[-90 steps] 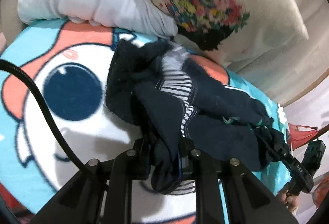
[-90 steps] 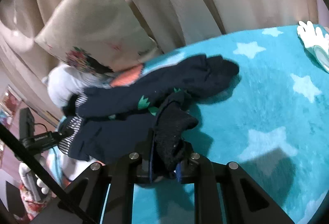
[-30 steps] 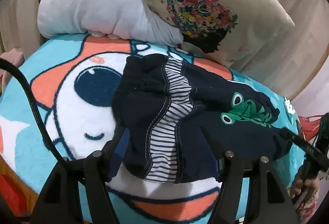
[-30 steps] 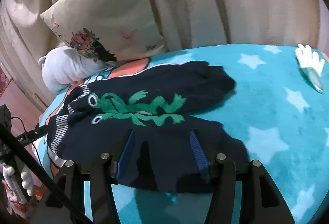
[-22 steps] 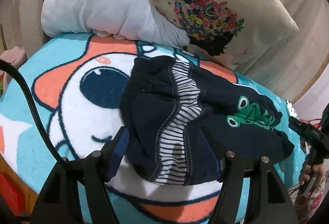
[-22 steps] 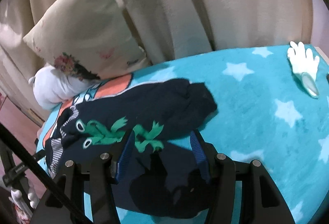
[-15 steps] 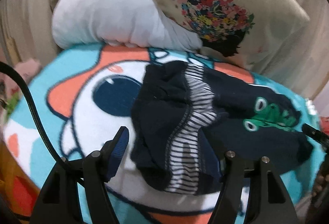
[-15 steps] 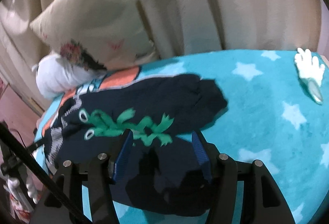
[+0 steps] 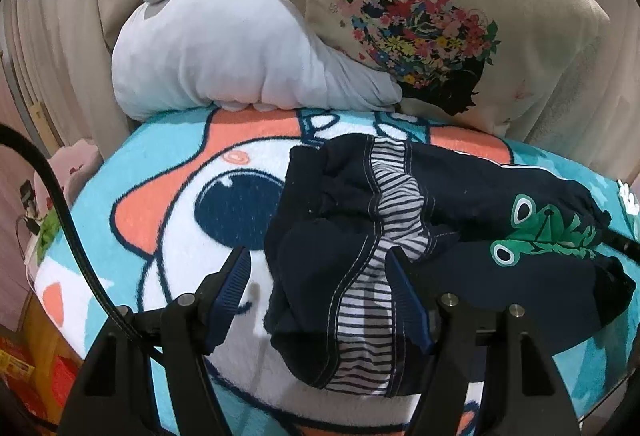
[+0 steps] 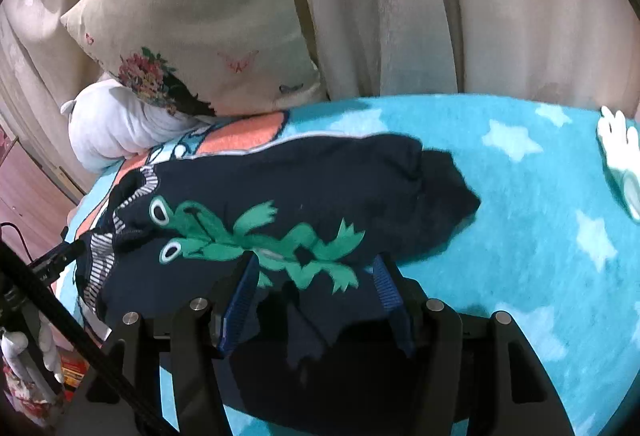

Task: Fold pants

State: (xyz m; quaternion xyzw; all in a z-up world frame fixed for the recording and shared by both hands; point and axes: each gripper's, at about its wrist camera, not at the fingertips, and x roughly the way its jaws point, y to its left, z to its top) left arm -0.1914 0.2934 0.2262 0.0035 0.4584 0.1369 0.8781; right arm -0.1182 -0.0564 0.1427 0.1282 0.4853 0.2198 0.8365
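Two tongs stood with jaws apart over dark navy pants (image 10: 304,192) that lay spread on a turquoise blanket (image 10: 540,196) near its pillow end. The left tongs (image 9: 320,300) hung wide over the striped waistband (image 9: 376,276), gripping nothing. The right tongs (image 10: 316,292) were wide too, above the leg with the green frog print (image 10: 256,232), pressing no cloth. A floral pillow (image 9: 440,20) and a grey plush (image 9: 224,52) lay just beyond the waistband.

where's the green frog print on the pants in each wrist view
Left wrist: frog print at the right edge, on the navy pants.
Right wrist: frog print centre-left, just above the gripper fingers.
Shared landmark: the flower-print pillow, behind the pants in both.
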